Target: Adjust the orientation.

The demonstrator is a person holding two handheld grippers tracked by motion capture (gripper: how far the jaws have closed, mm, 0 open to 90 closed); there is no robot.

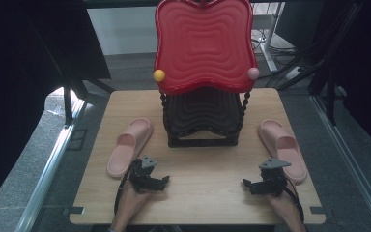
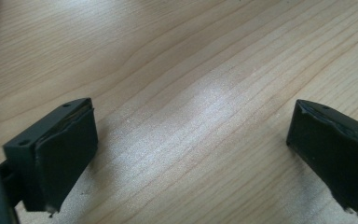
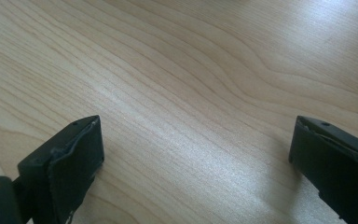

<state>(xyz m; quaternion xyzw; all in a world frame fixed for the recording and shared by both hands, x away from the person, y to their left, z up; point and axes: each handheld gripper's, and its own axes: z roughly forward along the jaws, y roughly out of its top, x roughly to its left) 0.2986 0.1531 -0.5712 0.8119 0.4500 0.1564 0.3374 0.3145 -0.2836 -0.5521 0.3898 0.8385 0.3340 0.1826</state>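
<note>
From above, 2 pink slippers lie beside the rack (image 1: 202, 128): left slipper (image 1: 129, 145), right slipper (image 1: 284, 149). Both look soft, light and bendy; grab a side edge. Left gripper (image 1: 164, 181) and right gripper (image 1: 246, 183) hang near them.

In the left gripper view, the jaws gape wide over the table (image 2: 191, 70), holding nothing.

The right gripper view is the same.

The high view is dim, its upper corners nearly black. Both gripper views are brighter, with a pale sheen across the table (image 2: 205, 107) and soft, blurred foreground jaws.
</note>
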